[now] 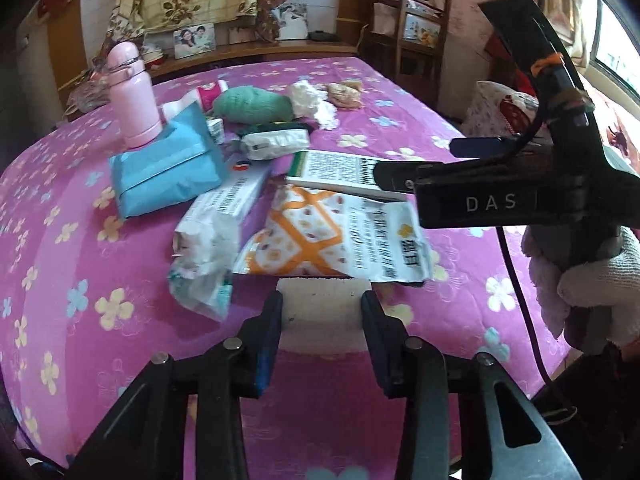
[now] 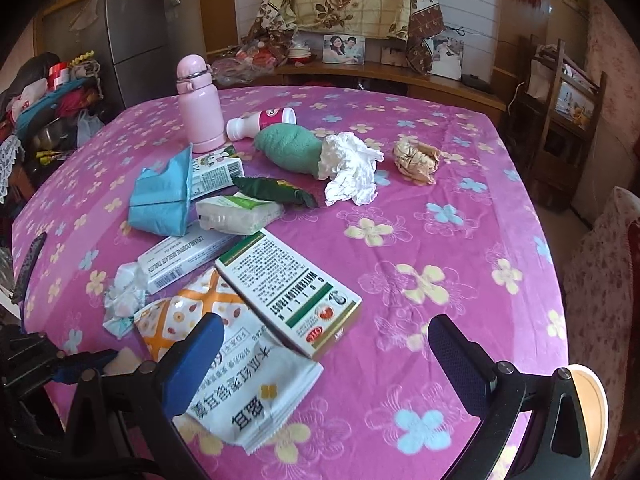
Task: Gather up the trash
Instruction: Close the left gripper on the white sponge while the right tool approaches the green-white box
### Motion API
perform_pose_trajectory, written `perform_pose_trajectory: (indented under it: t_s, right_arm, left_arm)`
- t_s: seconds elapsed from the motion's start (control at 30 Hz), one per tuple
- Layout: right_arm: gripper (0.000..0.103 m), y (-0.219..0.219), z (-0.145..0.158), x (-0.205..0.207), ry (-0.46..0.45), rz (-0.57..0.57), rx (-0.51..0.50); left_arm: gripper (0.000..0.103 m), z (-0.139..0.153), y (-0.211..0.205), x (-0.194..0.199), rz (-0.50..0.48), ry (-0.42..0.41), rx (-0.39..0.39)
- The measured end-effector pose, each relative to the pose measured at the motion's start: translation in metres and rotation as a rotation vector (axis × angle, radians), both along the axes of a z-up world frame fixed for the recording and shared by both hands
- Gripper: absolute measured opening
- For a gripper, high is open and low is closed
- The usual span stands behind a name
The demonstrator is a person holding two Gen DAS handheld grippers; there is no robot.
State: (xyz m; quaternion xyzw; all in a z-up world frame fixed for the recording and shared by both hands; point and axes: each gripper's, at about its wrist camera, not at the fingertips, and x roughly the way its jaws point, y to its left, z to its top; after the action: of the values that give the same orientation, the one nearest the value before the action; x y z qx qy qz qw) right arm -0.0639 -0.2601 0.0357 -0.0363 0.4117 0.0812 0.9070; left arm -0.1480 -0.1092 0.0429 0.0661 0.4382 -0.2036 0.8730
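Your left gripper (image 1: 322, 312): fingers clamped on a white foam block (image 1: 322, 300), held just above the near edge of the pink flowered tablecloth (image 1: 80, 240).

Your right gripper (image 2: 324, 344): fingers spread wide apart, nothing between them; the left finger (image 2: 200, 344) sits over the snack wrapper (image 2: 240, 380), the right finger over bare cloth. In the left view it reaches in from the right, held by your white-gloved hand (image 1: 592, 280).

Trash on the table, from near to far:
- orange-and-white snack wrapper, flat, just ahead of both grippers;
- Watermelon Frost box (image 2: 288, 288), overlapping the wrapper's far edge;
- crumpled white-and-teal wrapper (image 2: 124, 300), beside the snack wrapper;
- long white tablet box (image 2: 184, 256), touching the crumpled wrapper;
- white sealed packet (image 2: 240, 212), resting on the tablet box;
- dark green sachet (image 2: 272, 190), just behind the packet;
- blue tissue pack (image 2: 164, 200), with a small carton (image 2: 216, 172) behind it;
- crumpled white tissue (image 2: 352, 168), touching a green cloth bundle (image 2: 292, 144);
- crumpled brown paper (image 2: 416, 158), apart to the right;
- small white drink bottle (image 2: 260, 122), lying on its side.

Pink flask (image 2: 200, 108): upright, at the far left of the pile.
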Motion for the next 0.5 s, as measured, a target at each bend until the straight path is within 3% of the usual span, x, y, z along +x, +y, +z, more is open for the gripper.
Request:
perform_pose_trajectory:
  t_s: [0.5]
  right_arm:
    - [0.103, 0.023, -0.029, 0.045, 0.07, 0.086, -0.177]
  left_arm:
    - [0.04, -0.001, 0.02, 0.019, 0.077, 0.026, 0.003]
